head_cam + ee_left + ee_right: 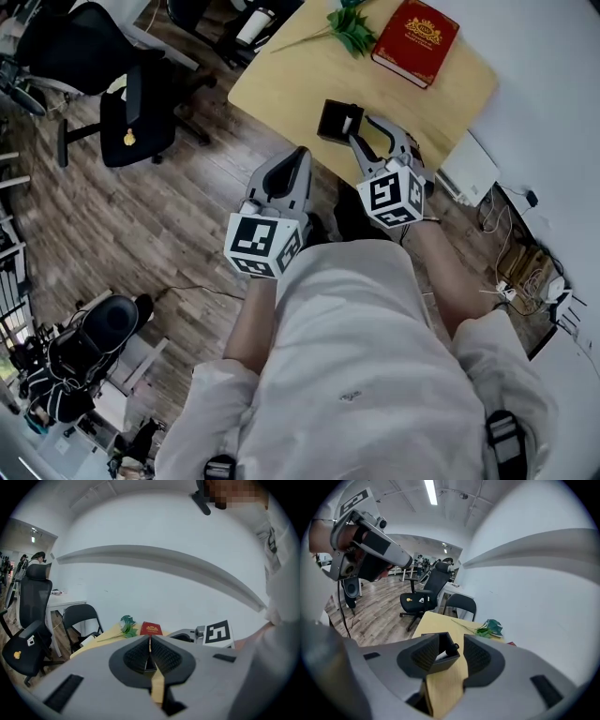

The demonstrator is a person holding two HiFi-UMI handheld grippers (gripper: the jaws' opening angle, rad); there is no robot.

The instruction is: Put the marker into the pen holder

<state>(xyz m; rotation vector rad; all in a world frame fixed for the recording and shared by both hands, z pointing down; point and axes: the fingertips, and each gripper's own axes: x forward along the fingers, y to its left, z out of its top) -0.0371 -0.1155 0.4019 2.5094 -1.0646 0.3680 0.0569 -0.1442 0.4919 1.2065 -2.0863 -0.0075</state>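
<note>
A black square pen holder (333, 122) stands near the front edge of the wooden table (309, 80). A marker (446, 652) with a white body and black cap leans inside the pen holder (436, 654). My right gripper (367, 131) is just behind the holder, open; the holder's near corner lies in the gap between the pads of the right gripper (450, 654) and nothing is pressed. My left gripper (300, 156) hovers off the table's front edge, over the floor. In the left gripper view, the left gripper (150, 651) is shut with nothing in it.
A red book (415, 40) and a green-leaved artificial flower (347, 28) lie at the table's far side. Office chairs (131, 103) stand on the wood floor to the left. A white wall (553, 84) and cables (516, 262) are to the right.
</note>
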